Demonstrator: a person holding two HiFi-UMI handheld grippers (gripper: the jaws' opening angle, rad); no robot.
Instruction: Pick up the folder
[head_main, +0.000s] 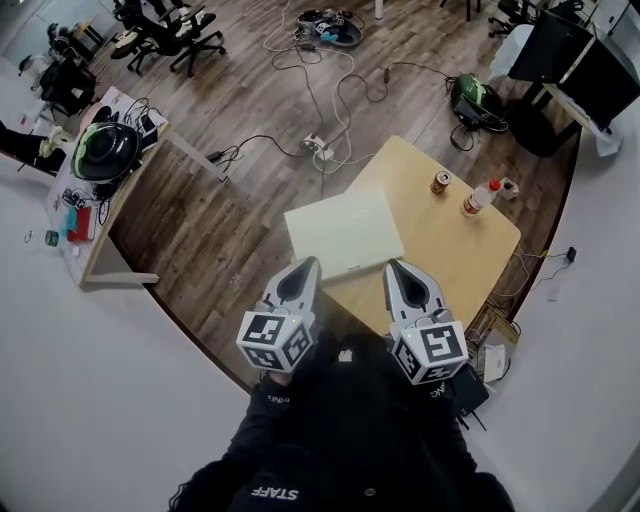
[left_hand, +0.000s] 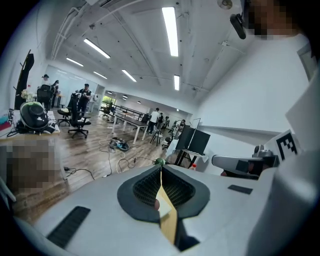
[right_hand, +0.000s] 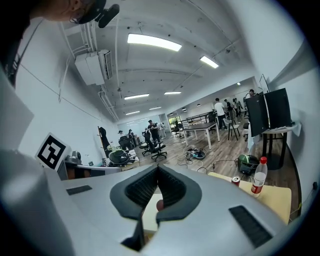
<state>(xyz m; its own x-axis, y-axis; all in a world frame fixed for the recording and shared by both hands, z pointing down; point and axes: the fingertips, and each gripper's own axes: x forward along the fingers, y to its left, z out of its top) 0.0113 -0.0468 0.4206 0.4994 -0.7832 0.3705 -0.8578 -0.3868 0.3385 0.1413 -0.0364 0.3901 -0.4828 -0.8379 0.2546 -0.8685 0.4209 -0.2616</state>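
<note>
A pale cream folder (head_main: 345, 232) lies flat on the light wooden table (head_main: 470, 250), at its near left part. My left gripper (head_main: 308, 263) is shut, its tip at the folder's near left corner. My right gripper (head_main: 393, 266) is shut too, its tip at the folder's near right edge. Neither holds anything. In the left gripper view the closed jaws (left_hand: 161, 172) leave a slit below them that shows a bit of the folder (left_hand: 163, 207) and table wood. The right gripper view shows the closed jaws (right_hand: 158, 170) with the folder (right_hand: 150, 212) beneath them.
A drink can (head_main: 440, 182) and a red-capped bottle (head_main: 480, 198) stand on the table's far right part. Cables and a power strip (head_main: 320, 145) lie on the wooden floor beyond. A second desk (head_main: 110, 200) with a helmet (head_main: 105, 150) stands at the left.
</note>
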